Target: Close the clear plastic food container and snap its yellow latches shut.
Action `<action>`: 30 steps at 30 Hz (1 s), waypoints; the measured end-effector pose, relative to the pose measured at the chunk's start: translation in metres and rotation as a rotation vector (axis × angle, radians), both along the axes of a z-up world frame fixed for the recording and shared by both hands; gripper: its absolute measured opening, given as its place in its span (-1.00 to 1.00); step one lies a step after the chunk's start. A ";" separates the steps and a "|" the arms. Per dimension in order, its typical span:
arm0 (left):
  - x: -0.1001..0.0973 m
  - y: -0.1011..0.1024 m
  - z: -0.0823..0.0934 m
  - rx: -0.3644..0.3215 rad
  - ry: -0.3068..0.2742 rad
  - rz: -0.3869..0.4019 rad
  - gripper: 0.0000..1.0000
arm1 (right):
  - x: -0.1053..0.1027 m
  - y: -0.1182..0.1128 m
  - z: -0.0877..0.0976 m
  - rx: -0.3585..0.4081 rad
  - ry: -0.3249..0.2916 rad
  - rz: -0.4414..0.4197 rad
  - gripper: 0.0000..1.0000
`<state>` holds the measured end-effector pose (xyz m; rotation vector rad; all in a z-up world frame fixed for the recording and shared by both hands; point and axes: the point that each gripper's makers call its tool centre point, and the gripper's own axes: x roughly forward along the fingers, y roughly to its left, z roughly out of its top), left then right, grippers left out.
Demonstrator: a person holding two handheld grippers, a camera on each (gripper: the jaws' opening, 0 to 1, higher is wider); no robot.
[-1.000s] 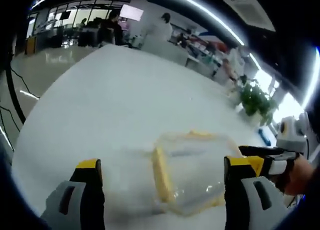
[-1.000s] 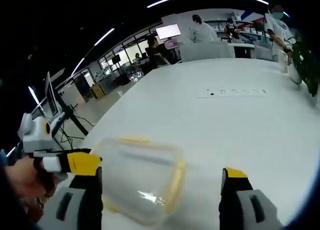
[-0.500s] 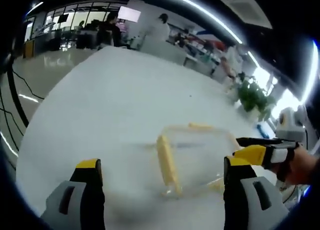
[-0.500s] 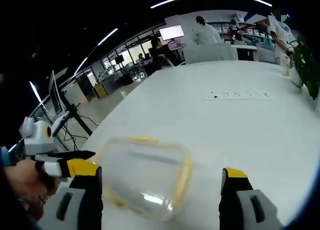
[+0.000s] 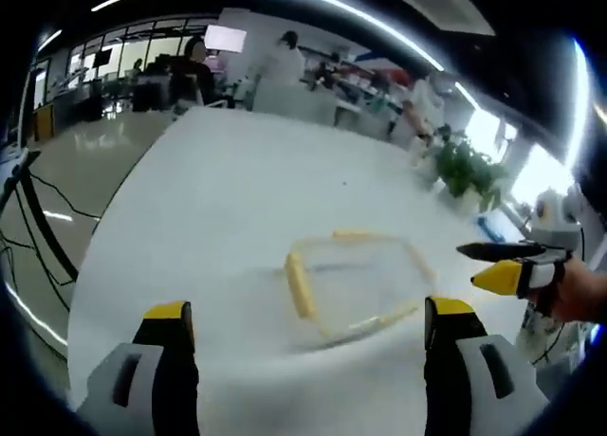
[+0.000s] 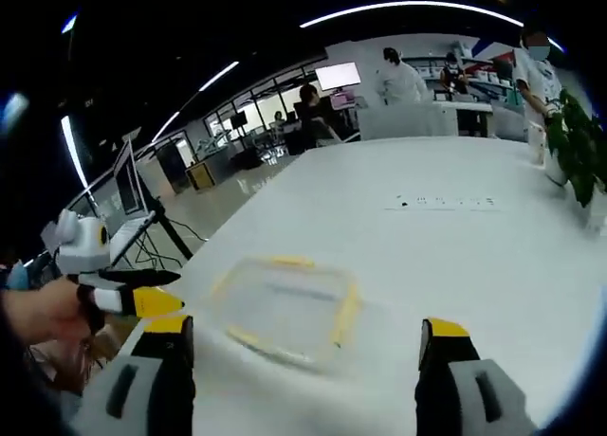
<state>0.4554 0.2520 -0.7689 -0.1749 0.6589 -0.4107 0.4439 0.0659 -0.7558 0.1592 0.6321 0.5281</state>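
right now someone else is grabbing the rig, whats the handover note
Left gripper: open, holding nothing, short of the container.
Right gripper: open, holding nothing, also short of it.
Clear plastic food container sits on the white table between the two grippers; neither touches it.
Yellow latches show along its edges, but the pictures are too blurred to tell whether the lid is seated or any latch is snapped.
Left: check the lid, then press each latch shut.

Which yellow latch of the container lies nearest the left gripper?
The long latch on the container's left edge in the left gripper view, thicker and brighter than the others and closest to that gripper's jaws.
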 end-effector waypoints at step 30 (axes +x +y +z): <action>-0.135 0.039 0.055 0.034 -0.021 -0.144 0.99 | -0.139 -0.089 0.030 -0.004 -0.004 0.048 0.99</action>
